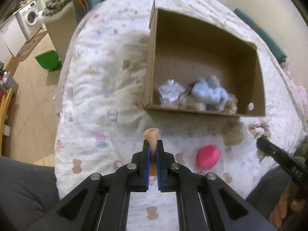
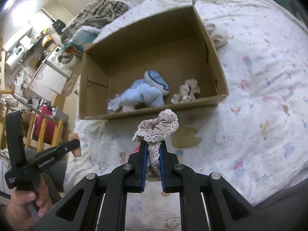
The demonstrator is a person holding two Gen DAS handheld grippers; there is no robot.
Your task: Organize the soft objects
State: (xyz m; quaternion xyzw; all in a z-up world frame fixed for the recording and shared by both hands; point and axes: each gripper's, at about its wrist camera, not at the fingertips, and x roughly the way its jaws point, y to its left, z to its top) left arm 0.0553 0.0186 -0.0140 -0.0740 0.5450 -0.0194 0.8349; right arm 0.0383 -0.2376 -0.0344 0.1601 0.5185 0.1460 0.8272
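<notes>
Both loaded: left gripper point(image 1: 153, 146) clamps peach sponge point(image 1: 152, 134), right gripper point(image 2: 153, 148) clamps lace scrunchie point(image 2: 157, 127); cardboard box point(image 2: 211, 44) ahead holds blue plush point(image 2: 142, 95)

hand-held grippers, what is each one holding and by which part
Left hand-held gripper pinches a peach sponge by its lower end. Right hand-held gripper pinches a lace-trimmed scrunchie by its lower loop.

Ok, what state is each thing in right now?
Left gripper: shut on peach sponge.
Right gripper: shut on lace scrunchie.
Cardboard box: open, on the bed.
Blue plush toy: lying inside the box.
Pink sponge: loose on the blanket.
</notes>
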